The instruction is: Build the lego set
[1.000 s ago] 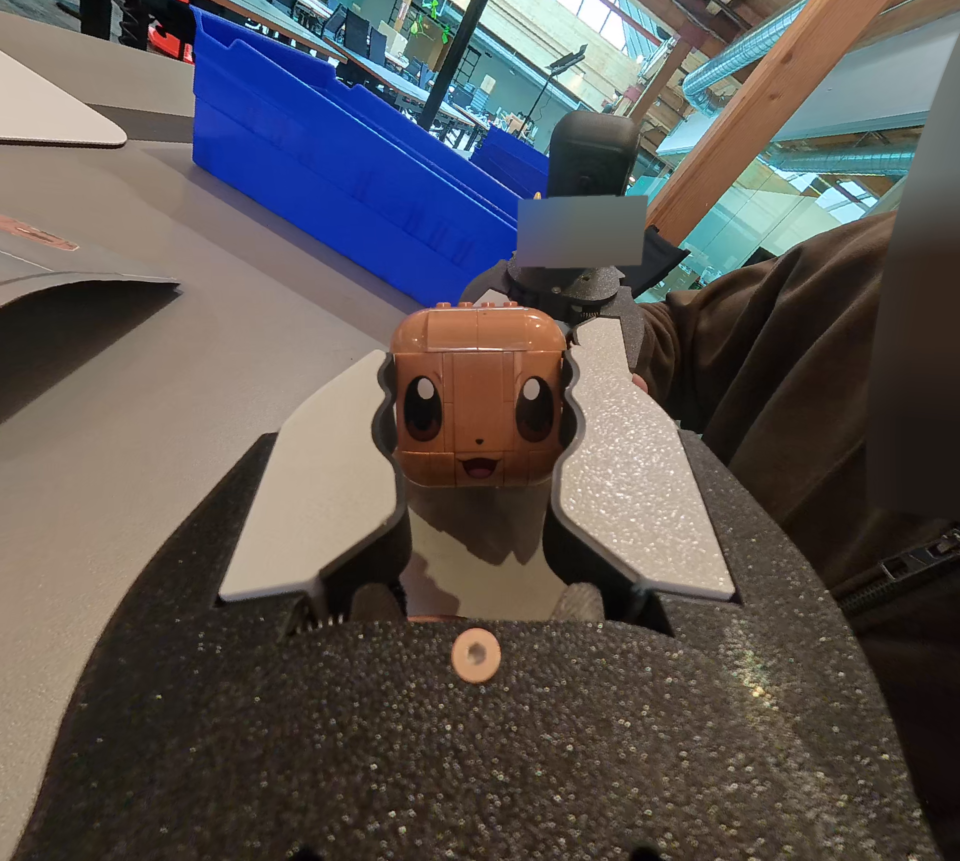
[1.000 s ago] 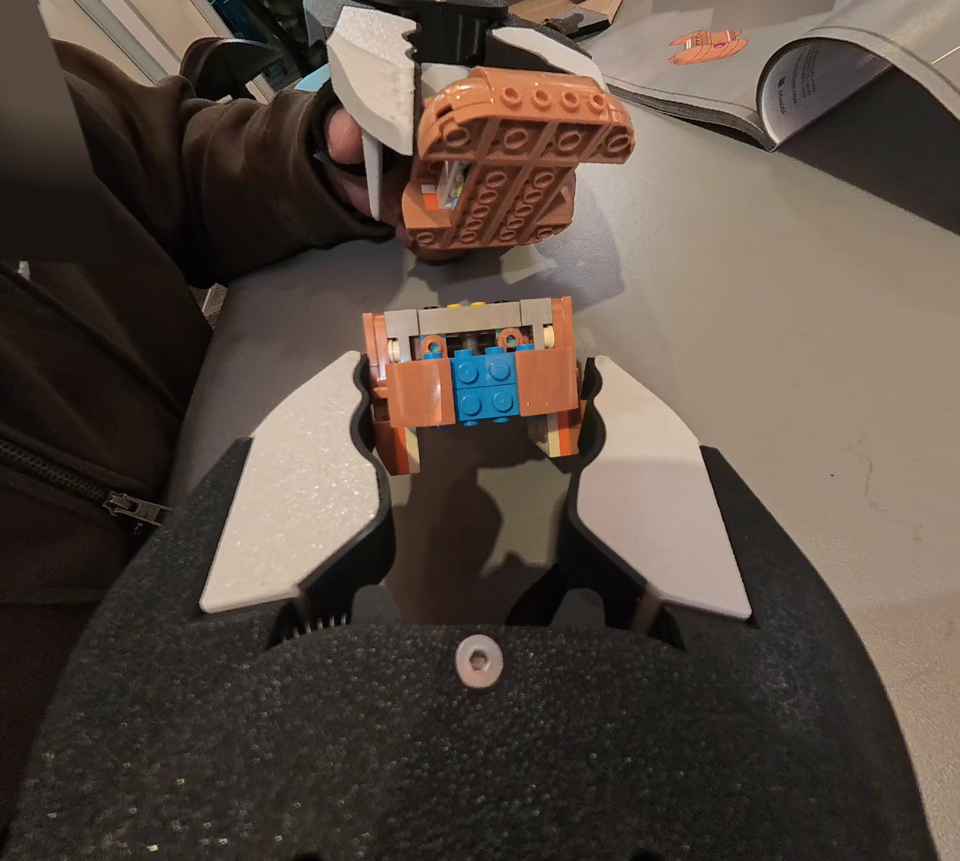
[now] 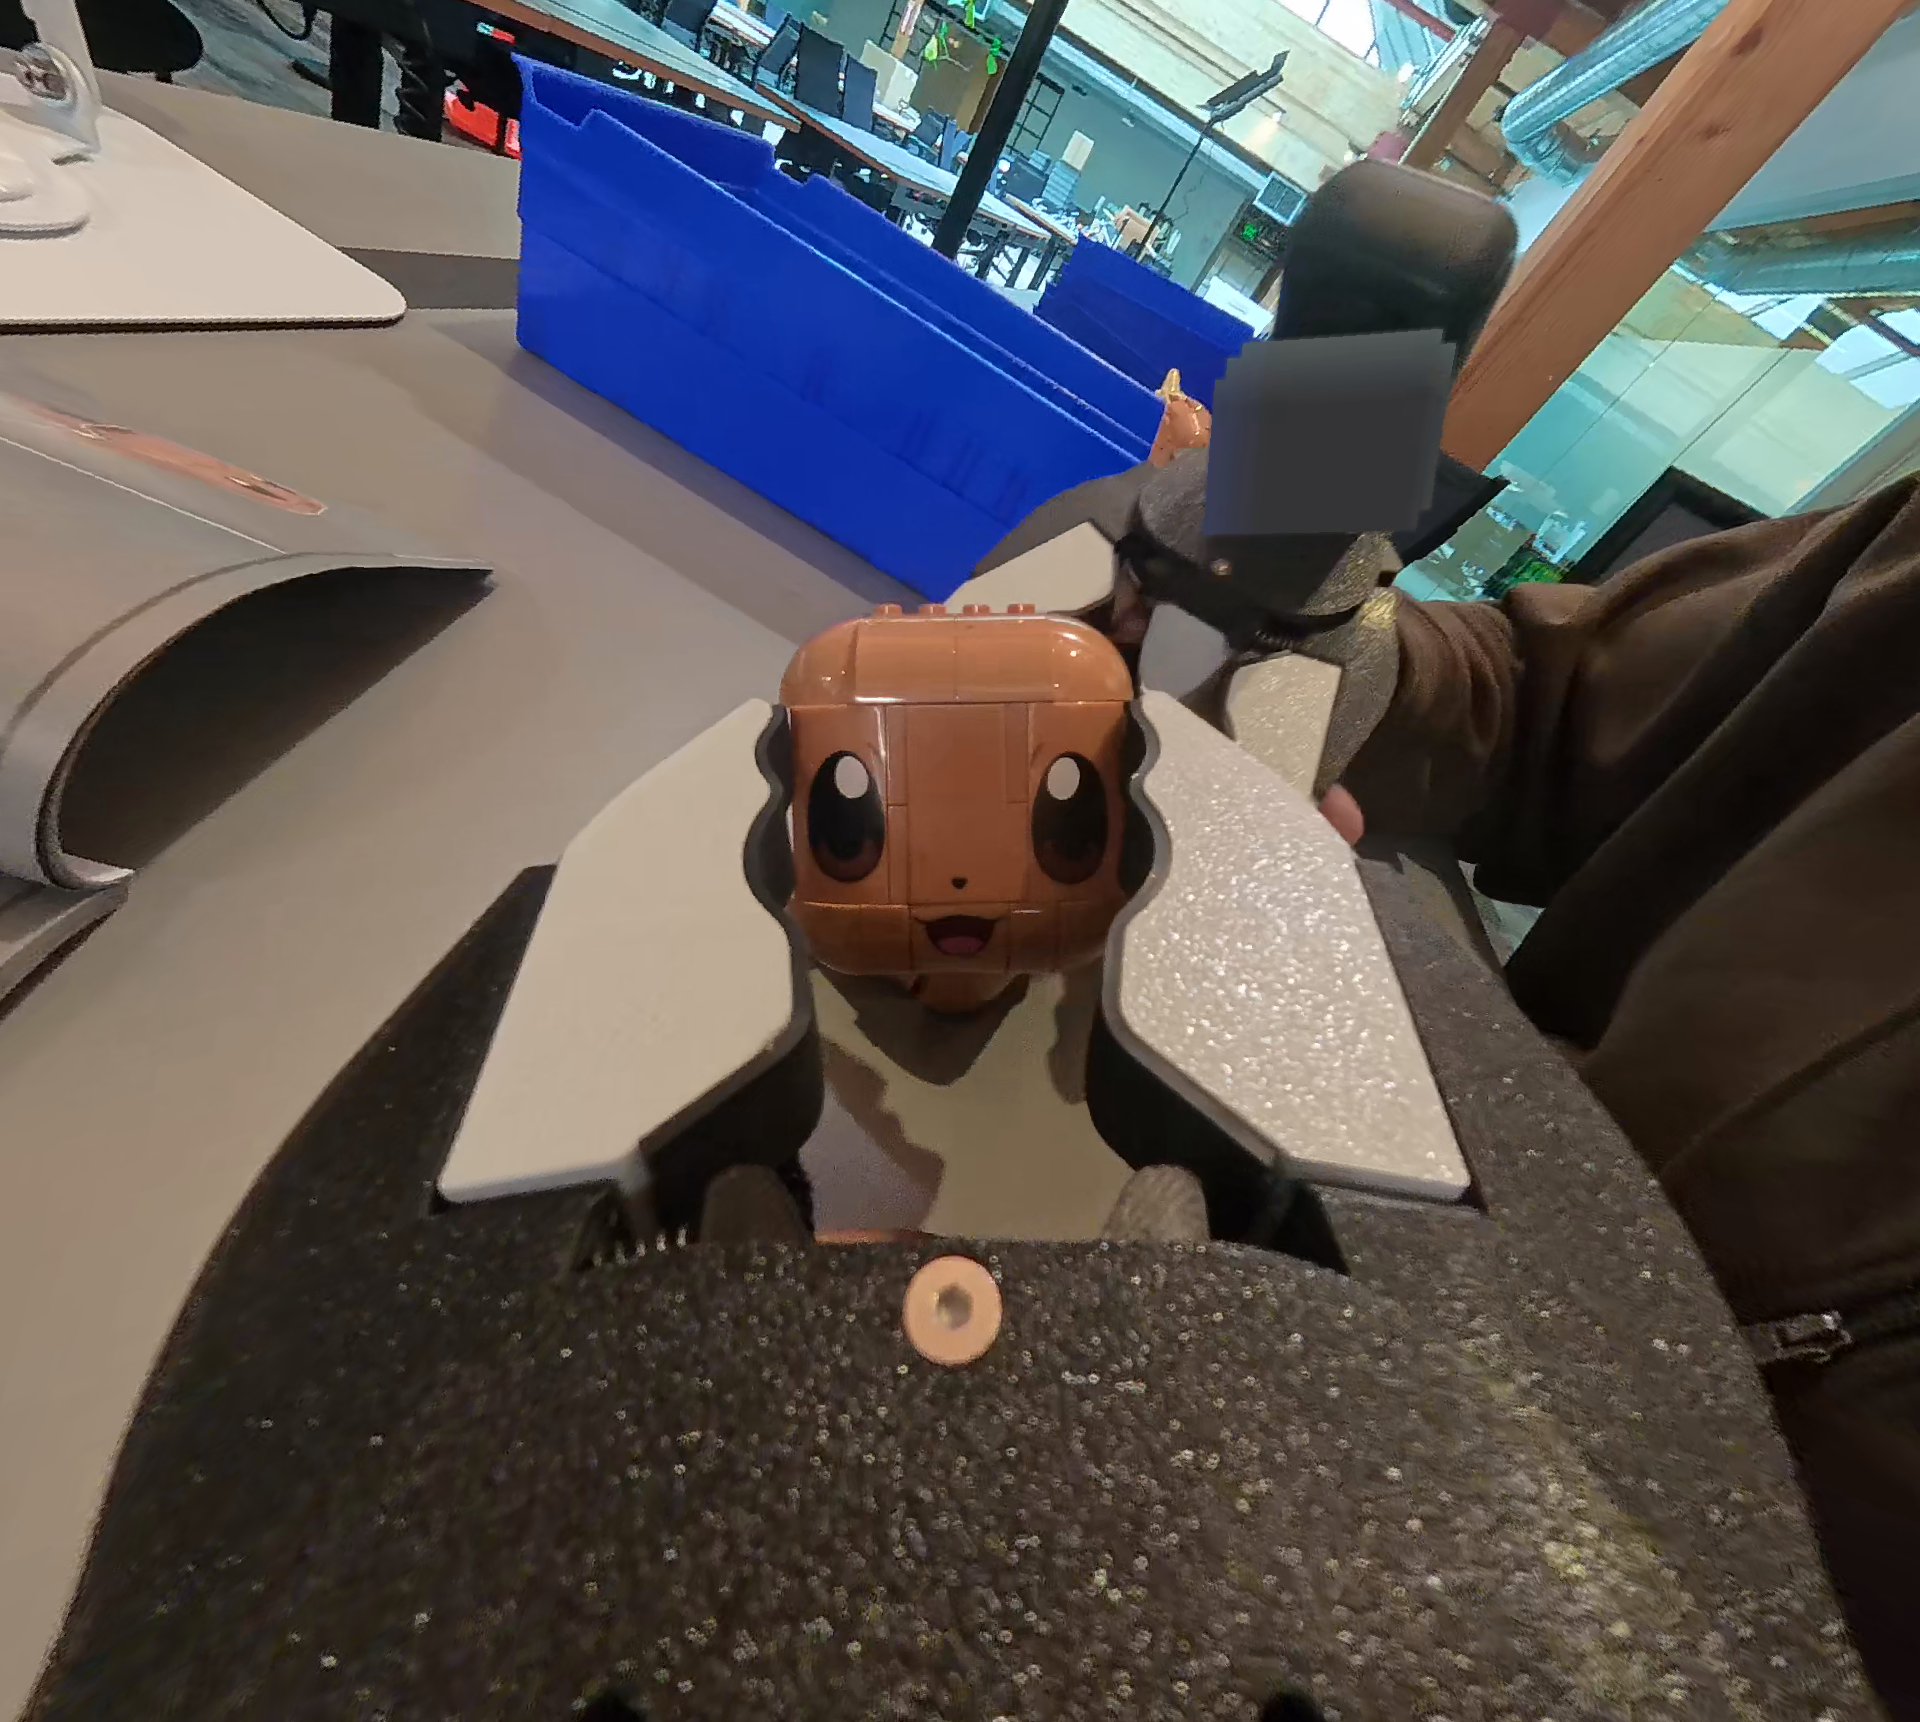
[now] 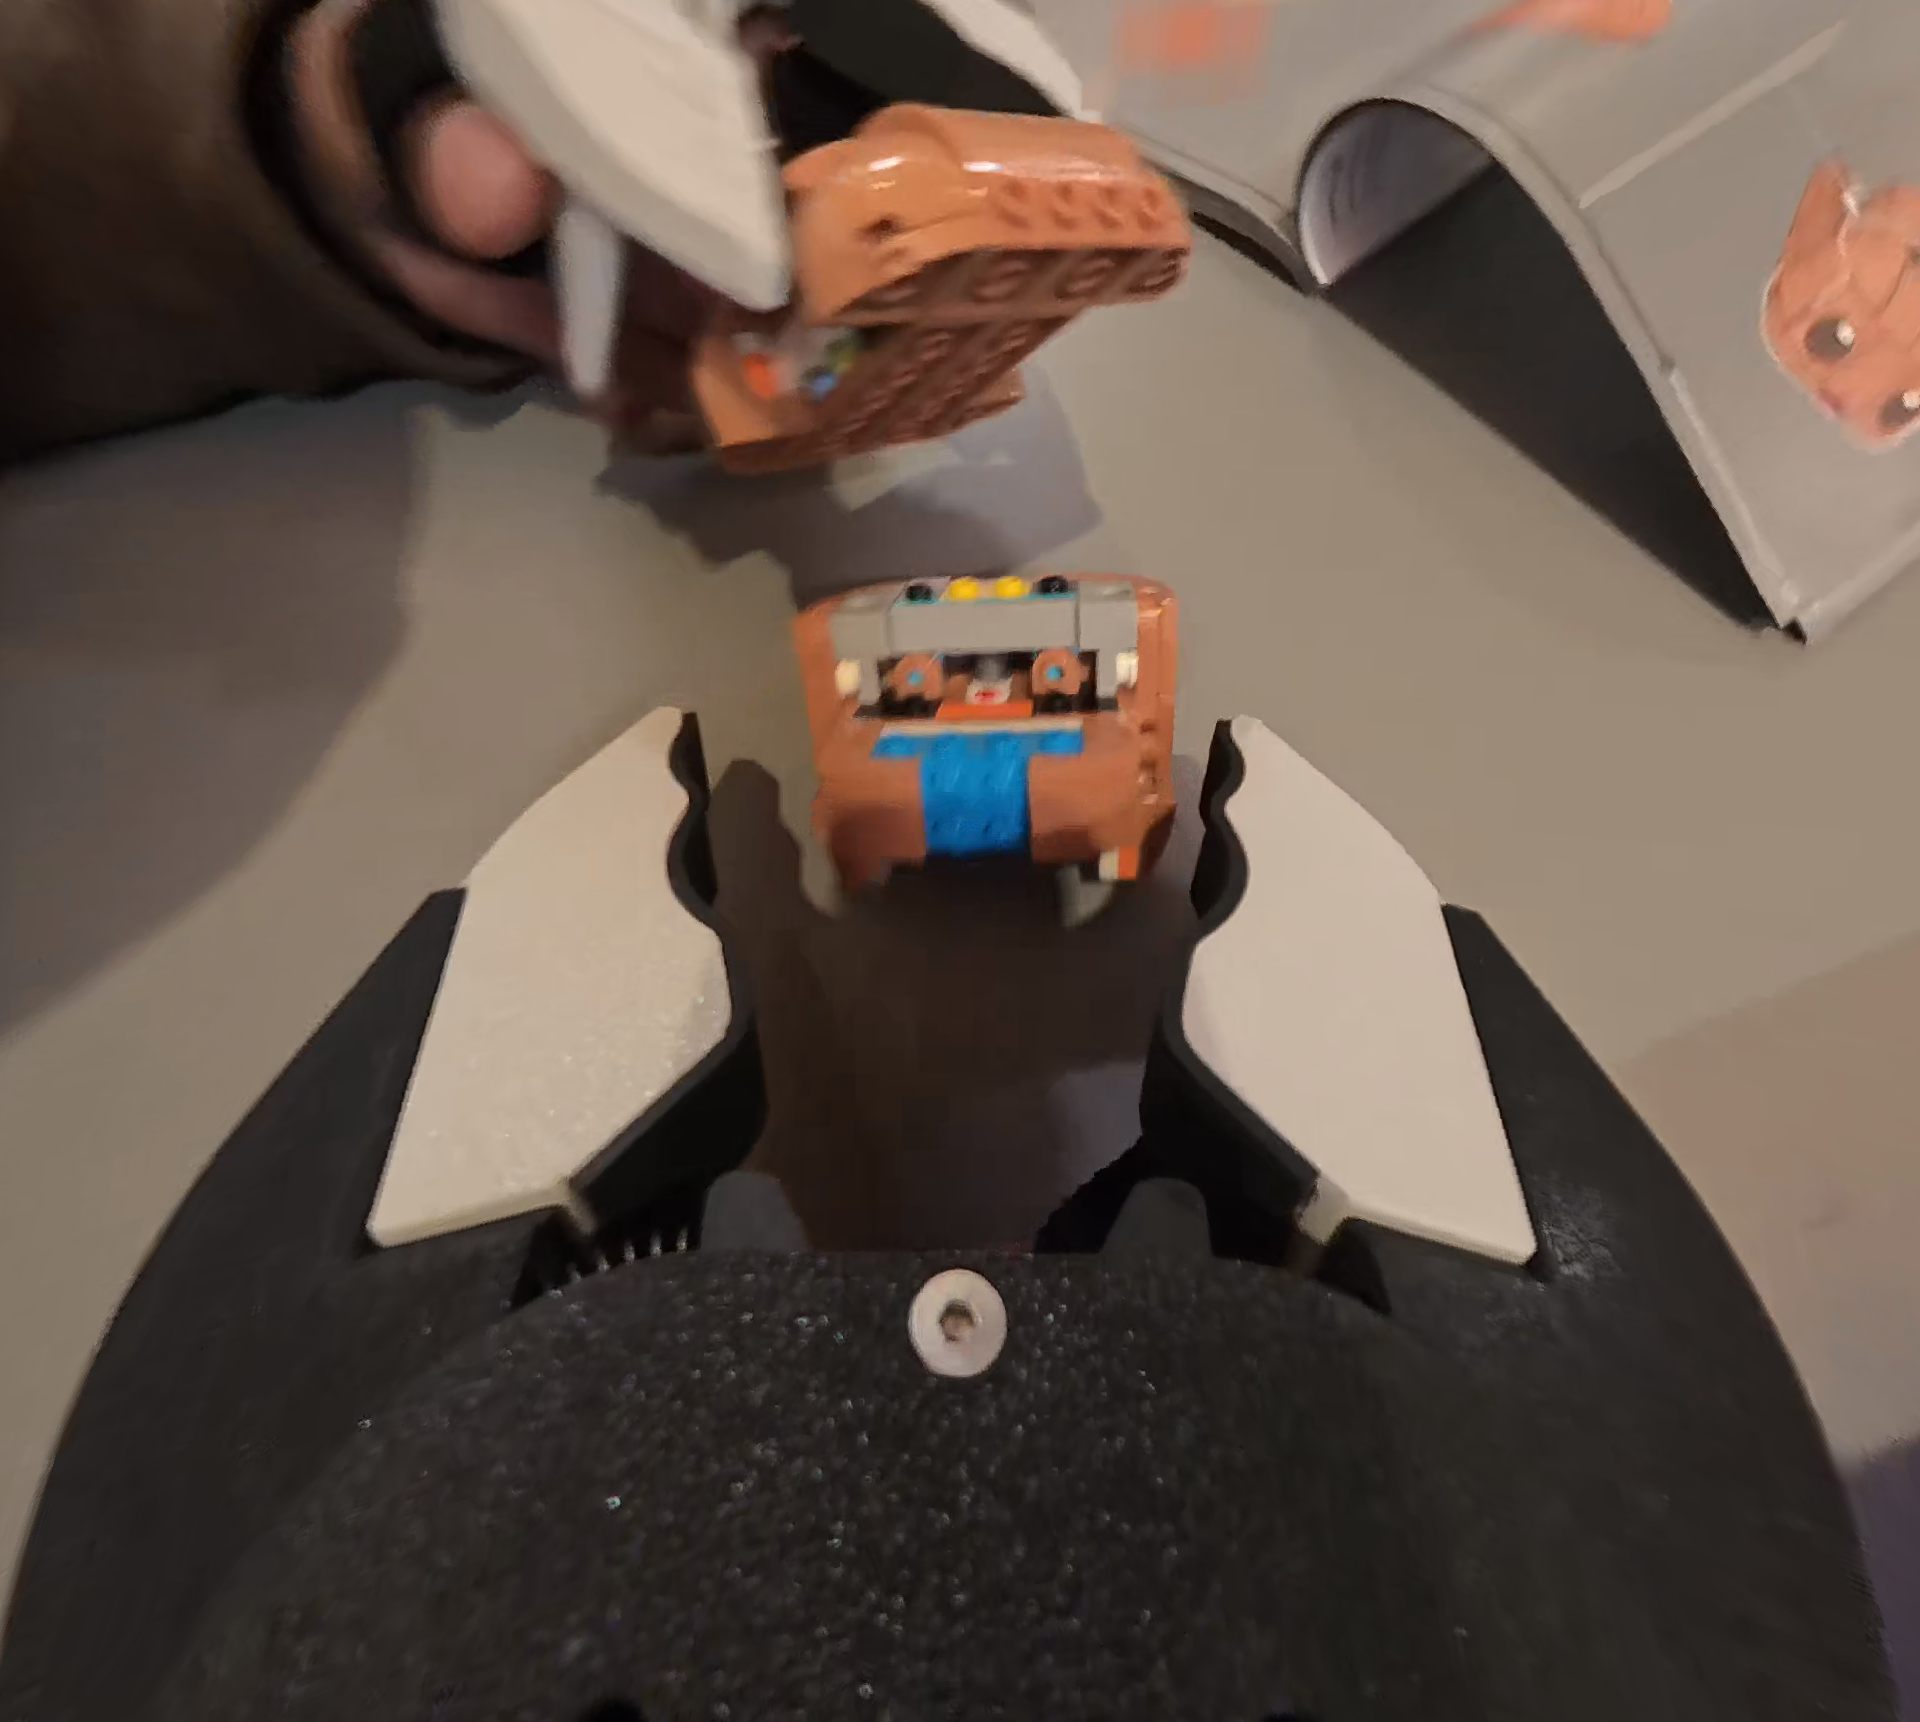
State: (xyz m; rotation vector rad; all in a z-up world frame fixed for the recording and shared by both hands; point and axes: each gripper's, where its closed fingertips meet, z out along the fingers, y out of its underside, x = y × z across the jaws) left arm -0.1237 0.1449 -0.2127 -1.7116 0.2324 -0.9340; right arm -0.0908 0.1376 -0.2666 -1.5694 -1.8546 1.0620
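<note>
So we have head [image 3: 956, 805] built, clamped in left tongs [image 3: 951, 831]; body [image 4: 992, 737] unjoined on surface [image 4: 1455, 841] between spread, empty right tongs [image 4: 956, 815]; joining remains

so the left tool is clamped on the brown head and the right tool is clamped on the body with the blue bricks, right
Not quite. The right tool is open: in the right wrist view its fingers stand apart from the body on the table. The left tool is indeed clamped on the brown head.
</note>
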